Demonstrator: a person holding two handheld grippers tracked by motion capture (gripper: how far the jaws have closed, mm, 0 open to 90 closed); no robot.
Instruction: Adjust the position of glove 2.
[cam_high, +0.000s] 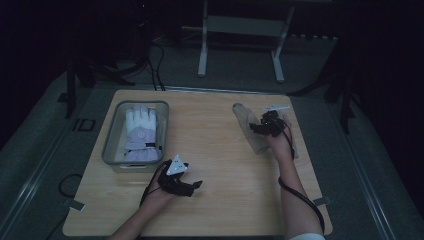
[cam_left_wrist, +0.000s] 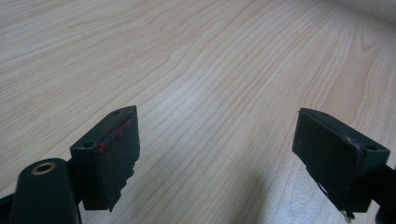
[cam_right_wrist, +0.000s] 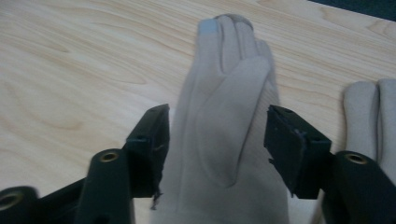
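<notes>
1. Right gripper view showed the beige glove (cam_right_wrist: 224, 140) lying flat on the table (cam_right_wrist: 70, 70) at two o'clock, between the right gripper (cam_right_wrist: 217, 140)'s parted jaws, not yet pinched.
2. Best to close squarely across the palm, gathering both layers.
3. The left gripper (cam_left_wrist: 217, 154) rested at six o'clock, released, gripping nothing.
4. A white glove (cam_high: 140, 131) filled the bin (cam_high: 111, 145) at ten o'clock.

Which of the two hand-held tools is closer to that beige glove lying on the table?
The right tool. Its jaws stand on either side of the beige glove, not clearly pressing it. The left tool sits far off, over bare wood near the grey bin.
</notes>
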